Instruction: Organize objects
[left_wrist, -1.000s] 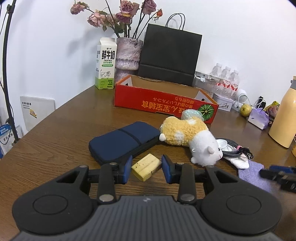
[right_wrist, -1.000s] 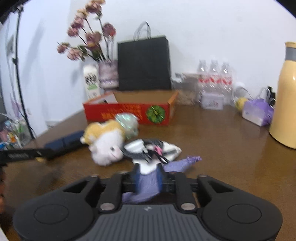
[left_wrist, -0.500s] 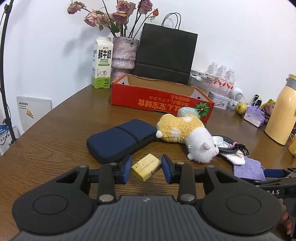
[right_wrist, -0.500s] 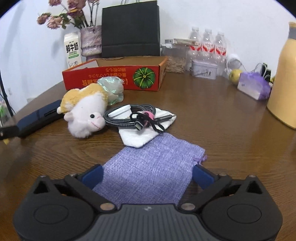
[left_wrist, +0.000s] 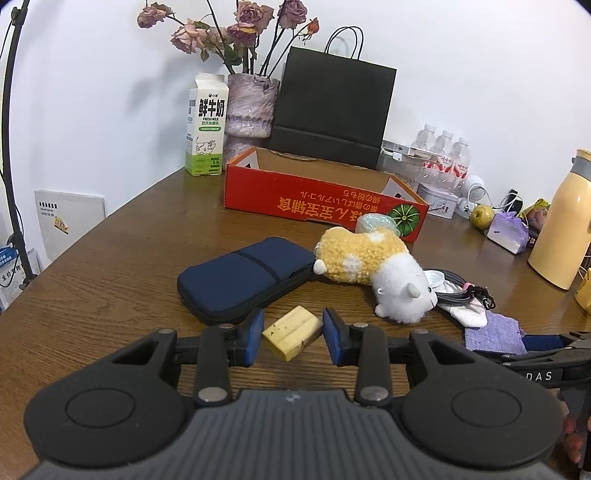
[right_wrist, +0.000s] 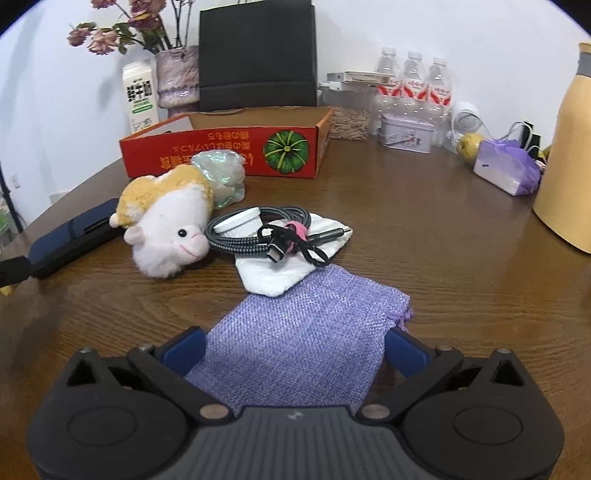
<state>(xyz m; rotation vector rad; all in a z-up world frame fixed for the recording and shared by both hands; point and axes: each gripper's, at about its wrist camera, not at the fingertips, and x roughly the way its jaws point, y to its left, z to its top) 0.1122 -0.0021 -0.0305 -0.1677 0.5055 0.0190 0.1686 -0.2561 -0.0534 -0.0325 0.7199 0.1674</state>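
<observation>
Lying diagonally between left gripper (left_wrist: 293, 335): yellow block (left_wrist: 291, 331)

Wooden table (right_wrist: 424, 229) bears pouch (right_wrist: 303, 343); plush (right_wrist: 166, 221); box (right_wrist: 221, 151)

We see bare table (right_wrist: 424, 229) right of cable coil (right_wrist: 258, 230), open lane to red box (right_wrist: 221, 151). Plush toy (right_wrist: 166, 229) and navy pouch (left_wrist: 243, 275) (side by side) block left approach.
</observation>
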